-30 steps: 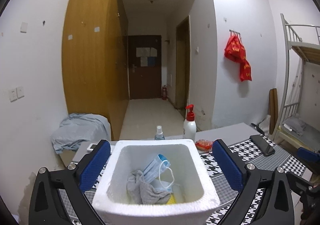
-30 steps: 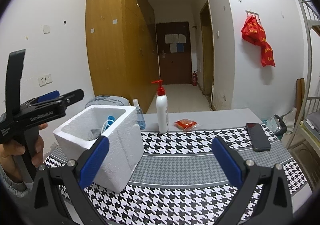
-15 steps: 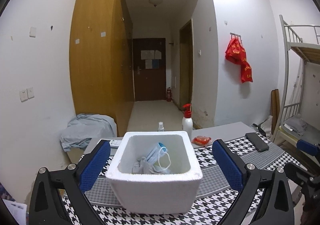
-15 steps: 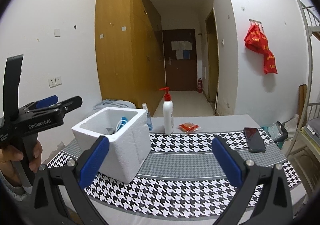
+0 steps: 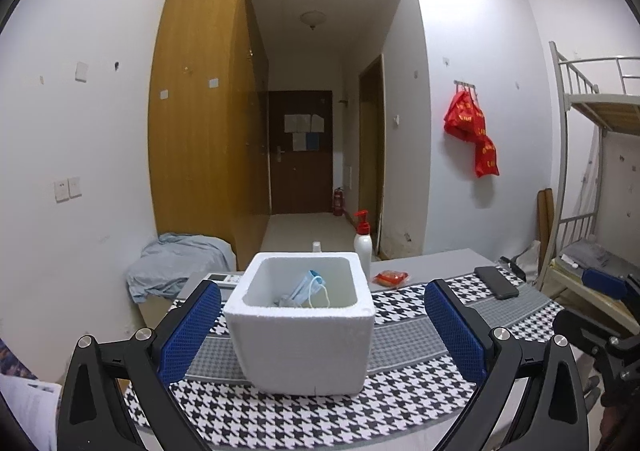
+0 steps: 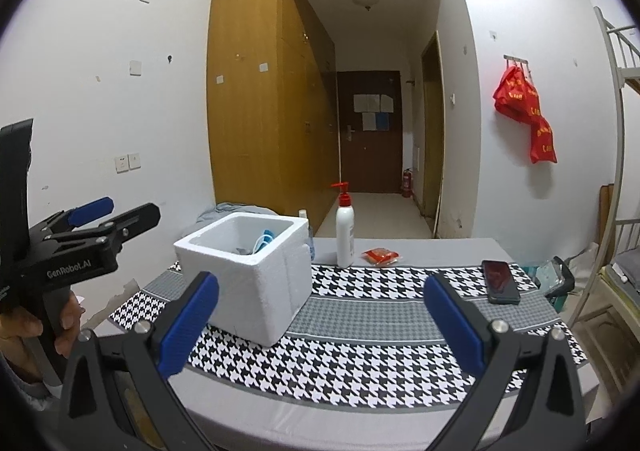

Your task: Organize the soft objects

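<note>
A white foam box [image 5: 304, 339] stands on the houndstooth cloth [image 5: 400, 407] at the table's left; it also shows in the right wrist view [image 6: 256, 291]. Inside lie a blue face mask [image 5: 310, 287] and a grey cloth [image 5: 282, 301], mostly hidden by the rim. My left gripper [image 5: 322, 335] is open and empty, held back in front of the box. My right gripper [image 6: 320, 325] is open and empty, over the table's front edge, to the right of the box. The left gripper shows from the side in the right wrist view [image 6: 116, 217].
A white pump bottle [image 6: 345, 231], a small spray bottle [image 5: 316, 247], a red packet [image 6: 380, 255] and a black phone [image 6: 500, 282] are on the table. A remote [image 5: 224, 278] lies behind the box. A bunk bed [image 5: 592, 179] stands right.
Both grippers have pulled back and up from the table, so the box looks smaller and farther. Both stay open and empty. The box's contents have not moved.
</note>
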`<state>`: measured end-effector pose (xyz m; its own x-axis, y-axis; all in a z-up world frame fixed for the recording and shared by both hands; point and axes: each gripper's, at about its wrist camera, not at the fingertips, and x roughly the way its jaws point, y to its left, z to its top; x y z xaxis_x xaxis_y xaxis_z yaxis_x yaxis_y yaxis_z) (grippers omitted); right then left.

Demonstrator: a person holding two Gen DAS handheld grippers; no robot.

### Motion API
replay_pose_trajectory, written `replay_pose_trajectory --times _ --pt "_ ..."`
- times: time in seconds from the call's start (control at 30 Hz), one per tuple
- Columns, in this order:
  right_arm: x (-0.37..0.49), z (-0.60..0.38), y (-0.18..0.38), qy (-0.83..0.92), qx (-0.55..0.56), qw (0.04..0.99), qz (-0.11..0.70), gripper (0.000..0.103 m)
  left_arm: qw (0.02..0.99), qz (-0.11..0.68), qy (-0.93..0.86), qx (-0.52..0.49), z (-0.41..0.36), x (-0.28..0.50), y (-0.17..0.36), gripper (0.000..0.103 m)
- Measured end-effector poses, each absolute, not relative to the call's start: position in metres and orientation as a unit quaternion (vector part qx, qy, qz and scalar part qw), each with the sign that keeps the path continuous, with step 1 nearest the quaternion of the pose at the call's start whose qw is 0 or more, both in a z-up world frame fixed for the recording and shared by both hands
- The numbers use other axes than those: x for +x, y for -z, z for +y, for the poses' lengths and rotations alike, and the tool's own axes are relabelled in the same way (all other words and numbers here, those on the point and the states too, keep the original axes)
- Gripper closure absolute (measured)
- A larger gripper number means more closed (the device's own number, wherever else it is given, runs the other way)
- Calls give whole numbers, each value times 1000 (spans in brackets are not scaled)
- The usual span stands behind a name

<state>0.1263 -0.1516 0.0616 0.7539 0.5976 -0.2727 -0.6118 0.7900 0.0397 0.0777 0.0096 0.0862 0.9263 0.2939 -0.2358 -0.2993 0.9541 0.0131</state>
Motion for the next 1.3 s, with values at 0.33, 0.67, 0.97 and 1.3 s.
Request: replay_pose_trajectory --times 0.33,0.67,0.97,1.3 --pt "97 -160 -55 -332 -22 935 121 0 982 109 -152 1 -4 49 -68 1" --pt "75 -166 -35 -342 -8 934 106 0 986 99 -133 5 -21 20 -37 1" --pt "63 -170 -14 -326 -10 940 101 0 990 62 -124 11 -40 -6 -15 1" --pt "47 -172 7 -293 -14 950 107 0 990 52 -132 -13 -37 -26 4 1"
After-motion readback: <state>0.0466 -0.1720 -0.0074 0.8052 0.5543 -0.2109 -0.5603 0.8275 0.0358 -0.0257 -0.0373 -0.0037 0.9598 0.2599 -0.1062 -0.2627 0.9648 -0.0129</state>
